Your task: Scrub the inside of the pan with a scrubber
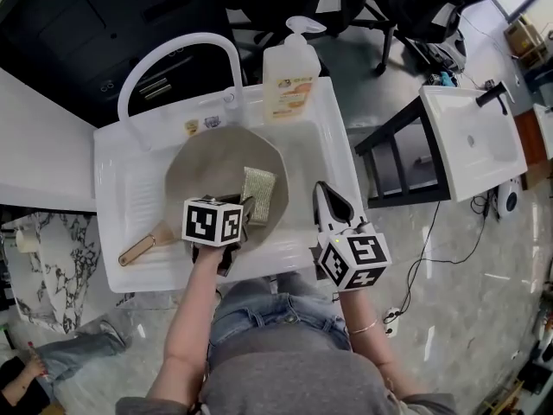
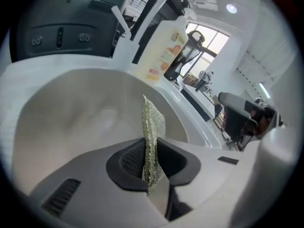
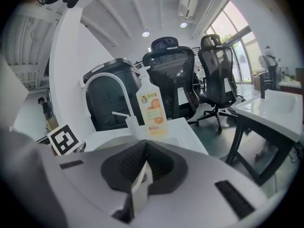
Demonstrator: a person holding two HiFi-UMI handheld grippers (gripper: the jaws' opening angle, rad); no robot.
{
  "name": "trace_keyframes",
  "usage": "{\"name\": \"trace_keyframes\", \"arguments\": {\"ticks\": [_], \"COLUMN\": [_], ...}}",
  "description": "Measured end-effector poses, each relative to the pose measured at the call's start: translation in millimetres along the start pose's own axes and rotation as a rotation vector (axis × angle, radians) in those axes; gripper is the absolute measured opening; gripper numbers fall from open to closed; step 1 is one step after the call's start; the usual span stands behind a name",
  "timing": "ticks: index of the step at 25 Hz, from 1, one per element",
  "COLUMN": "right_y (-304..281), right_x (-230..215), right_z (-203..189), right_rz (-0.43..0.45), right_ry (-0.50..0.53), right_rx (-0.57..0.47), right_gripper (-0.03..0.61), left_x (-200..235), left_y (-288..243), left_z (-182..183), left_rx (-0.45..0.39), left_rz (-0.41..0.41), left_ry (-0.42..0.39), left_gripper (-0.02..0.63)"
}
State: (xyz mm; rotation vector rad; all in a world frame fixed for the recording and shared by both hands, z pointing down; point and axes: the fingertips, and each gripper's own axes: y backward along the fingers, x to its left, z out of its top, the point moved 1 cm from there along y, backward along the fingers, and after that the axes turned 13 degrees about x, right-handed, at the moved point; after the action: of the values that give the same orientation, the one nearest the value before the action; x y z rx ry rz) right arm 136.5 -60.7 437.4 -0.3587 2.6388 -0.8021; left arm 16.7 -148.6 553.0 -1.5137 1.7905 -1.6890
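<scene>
Pan [image 1: 212,158]: lies in the sink [image 1: 130,175], filling the middle of the basin, with its inside facing up.
Pan handle [image 1: 145,246]: wooden, pointing toward the sink's front left corner.
Scrubber [image 1: 257,194]: a glittery green-silver pad inside the pan, right of the sink's centre. It stands on edge in the left gripper view [image 2: 153,122].
Left gripper [image 1: 245,207]: reaches in over the sink's front edge. Its fingers are pinched tight on the scrubber's lower end [image 2: 151,148].
Right gripper [image 1: 327,199]: held at the sink's front right corner, outside the pan. Its fingers are pressed together with nothing between them [image 3: 144,160].
Soap bottle [image 1: 289,76]: stands upright on the sink's back edge, right of centre.
Faucet [image 1: 177,50]: a white arch over the sink's back left part.
Office chairs [image 3: 173,80]: beyond the back of the sink, well apart from it.
</scene>
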Motion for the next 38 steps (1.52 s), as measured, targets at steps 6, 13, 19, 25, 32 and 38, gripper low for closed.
{"name": "trace_keyframes", "arguments": {"ticks": [6,13,19,25,32,38], "right_y": [11.1,10.6,8.2,3.3,-5.6,-14.0], "right_x": [-6.2,1.9,11.5,17.6,27.2,39.3], "right_z": [-8.2,-10.8,-8.0,-4.7,-0.3,0.4], "right_rz": [-0.023,-0.011,0.007,0.015,0.037,0.061], "right_ry": [-0.018,-0.012,0.007,0.016,0.026,0.043], "right_rx": [-0.001,0.003,0.006,0.005,0.008,0.023], "right_gripper": [0.011,0.011,0.011,0.011,0.011,0.011], "left_x": [15.3,31.2,53.1,81.5,112.4,134.3], "left_y": [-23.6,-36.6,-33.9,-17.4,11.1,36.1], "left_z": [-21.8,-36.3,-45.8,-48.3,-48.0,-41.5], "left_rx": [0.13,0.29,0.372,0.432,0.465,0.446], "left_rz": [0.113,0.306,0.429,0.585,0.688,0.781], "left_ry": [-0.074,-0.292,-0.404,-0.499,-0.486,-0.468], "left_gripper": [0.067,0.067,0.067,0.069,0.069,0.069]}}
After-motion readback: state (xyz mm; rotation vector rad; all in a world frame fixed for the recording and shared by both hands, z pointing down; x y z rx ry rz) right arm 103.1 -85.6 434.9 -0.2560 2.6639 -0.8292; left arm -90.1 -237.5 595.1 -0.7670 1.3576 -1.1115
